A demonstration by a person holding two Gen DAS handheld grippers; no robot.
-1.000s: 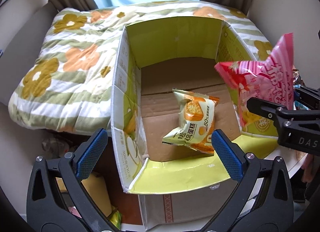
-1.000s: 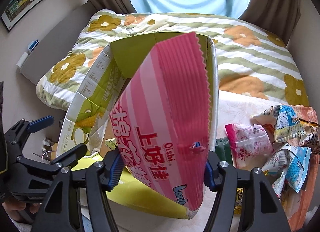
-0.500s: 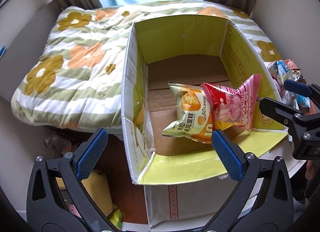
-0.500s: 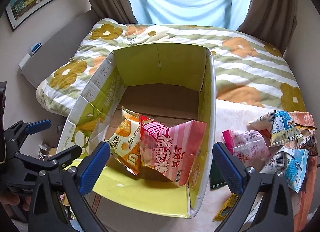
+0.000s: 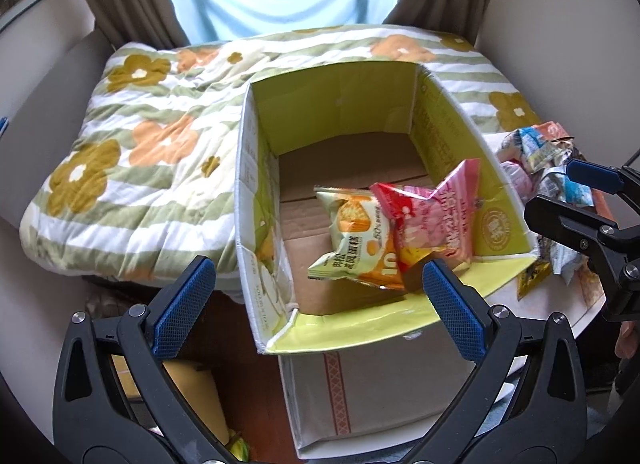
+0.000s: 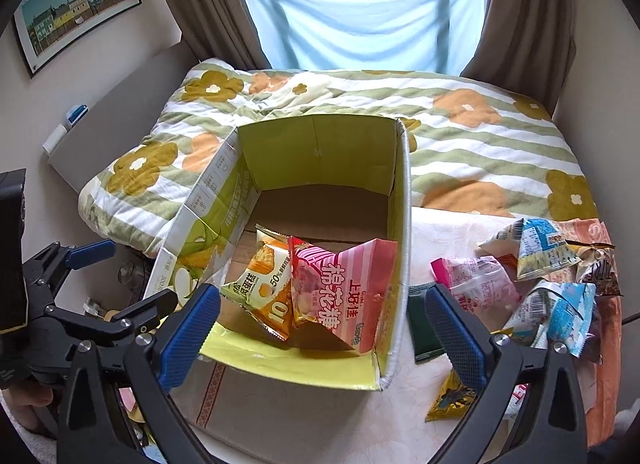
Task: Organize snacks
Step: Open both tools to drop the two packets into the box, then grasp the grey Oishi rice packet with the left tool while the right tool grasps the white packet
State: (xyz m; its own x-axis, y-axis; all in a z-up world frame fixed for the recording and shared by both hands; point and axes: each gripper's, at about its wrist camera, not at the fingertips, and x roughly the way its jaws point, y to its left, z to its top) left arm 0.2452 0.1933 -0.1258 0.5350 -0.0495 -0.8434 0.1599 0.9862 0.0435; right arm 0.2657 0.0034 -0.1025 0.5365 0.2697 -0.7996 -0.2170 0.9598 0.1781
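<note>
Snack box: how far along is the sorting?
Done: the yellow cake packet and pink marshmallow bag lie in the cardboard box. In hand: nothing; right gripper and left gripper are both open, empty. Left: the loose packets heaped beside the box.

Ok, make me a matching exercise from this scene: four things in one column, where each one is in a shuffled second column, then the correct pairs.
Things
1. pink marshmallow bag
2. yellow cake packet
3. dark green packet
4. framed picture

Places
A. on the wall, upper left in the right wrist view
B. on the tabletop, just outside the box's right wall
C. inside the box, against its right wall
D. inside the box, left of the pink bag and partly under it

Pairs: 1-C, 2-D, 3-B, 4-A
</note>
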